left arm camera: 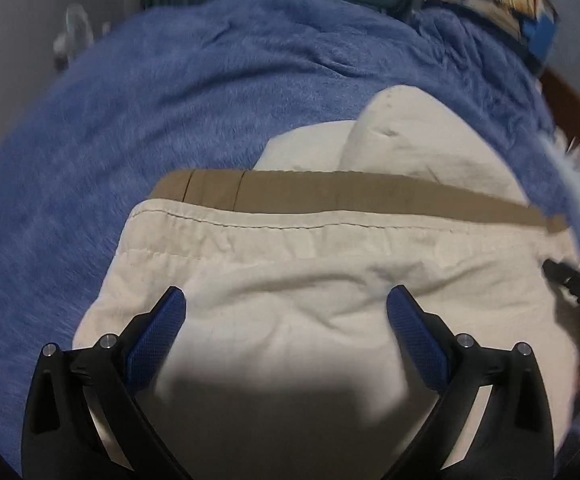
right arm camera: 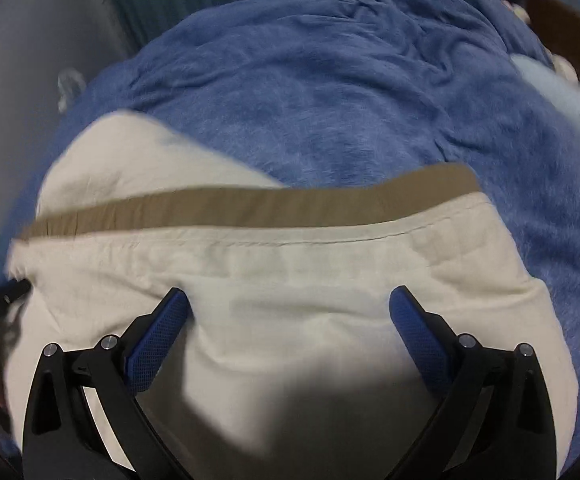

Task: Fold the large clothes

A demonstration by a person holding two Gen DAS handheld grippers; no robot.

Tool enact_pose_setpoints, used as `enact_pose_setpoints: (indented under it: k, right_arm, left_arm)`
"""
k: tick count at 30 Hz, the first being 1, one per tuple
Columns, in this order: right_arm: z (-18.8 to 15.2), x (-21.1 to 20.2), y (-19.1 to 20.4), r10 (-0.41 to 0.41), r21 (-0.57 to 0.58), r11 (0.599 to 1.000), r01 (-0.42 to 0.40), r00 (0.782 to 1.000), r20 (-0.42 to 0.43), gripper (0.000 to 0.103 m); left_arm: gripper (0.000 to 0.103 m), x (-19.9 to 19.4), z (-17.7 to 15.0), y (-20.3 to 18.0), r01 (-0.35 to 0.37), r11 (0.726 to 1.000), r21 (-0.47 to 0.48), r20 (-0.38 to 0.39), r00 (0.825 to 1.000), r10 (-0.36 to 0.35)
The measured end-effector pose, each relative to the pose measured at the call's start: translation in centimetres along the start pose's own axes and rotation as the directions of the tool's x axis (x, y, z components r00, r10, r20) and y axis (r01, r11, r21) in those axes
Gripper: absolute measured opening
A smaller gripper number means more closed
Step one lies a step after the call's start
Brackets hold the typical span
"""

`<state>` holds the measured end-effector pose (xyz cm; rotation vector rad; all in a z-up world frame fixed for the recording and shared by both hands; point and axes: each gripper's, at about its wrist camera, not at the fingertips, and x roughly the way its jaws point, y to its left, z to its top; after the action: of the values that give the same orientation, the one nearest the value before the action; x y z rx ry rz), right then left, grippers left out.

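Your cream garment [left arm camera: 290, 264] lies on the blue blanket [left arm camera: 170, 100], filling the lower half of both wrist views. A tan band [left arm camera: 330, 196] runs across it from side to side, just above a stitched cream hem, so the long axis of the folded edge goes left to right across each frame, square to the line of your tongs.

Your left gripper [left arm camera: 286, 320] hangs over the cloth with its blue pads spread wide and nothing between them. Your right gripper [right arm camera: 290, 320] is the same: fingers wide apart, cream fabric showing in the gap, no pinch on anything.

In the left view the garment runs off toward the lower right, where the tip of the other tool [left arm camera: 574, 284] shows at the frame's right edge. In the right view it runs off to the lower left, and the other tool [right arm camera: 6, 294] peeks in at the left edge. So the two tongs sit side by side over the same piece, each about equally near the hem ahead.

A further cream layer [left arm camera: 410, 136] bulges above the tan band in the upper right of the left view. Whichever fold you make next, I judge the hem lies straight ahead of both tongs, so reach forward, not sideways.
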<state>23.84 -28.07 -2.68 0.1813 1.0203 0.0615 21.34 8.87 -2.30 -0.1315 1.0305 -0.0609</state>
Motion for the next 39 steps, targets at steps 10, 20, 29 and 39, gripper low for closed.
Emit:
enact_pose_setpoints:
  k: [10, 20, 29, 39]
  right_arm:
    - [-0.4, -3.2, -1.7, -0.141, 0.062, 0.989, 0.136, 0.986, 0.086, 0.096]
    - [-7.9, -6.8, 3.6, -0.031, -0.284, 0.958, 0.048, 0.997, 0.063, 0.096]
    - [-12.6, -10.6, -2.9, -0.133, -0.236, 0.963, 0.133, 0.991, 0.017, 0.096]
    - [-16.7, -12.8, -9.1, -0.151, -0.001, 0.988, 0.152, 0.987, -0.055, 0.096]
  left_arm:
    - [0.097, 0.3, 0.1, -0.5, -0.075, 0.996, 0.042, 0.018, 0.997, 0.074]
    - [0.097, -4.6, -4.6, -1.0, -0.003, 0.995, 0.104, 0.006, 1.000, 0.002]
    - [0.097, -9.1, -12.5, 2.4, -0.054, 0.985, 0.164, 0.011, 0.999, 0.053]
    - [0.097, -10.1, -18.1, 8.7, 0.084, 0.991, -0.102, -0.063, 0.994, -0.090]
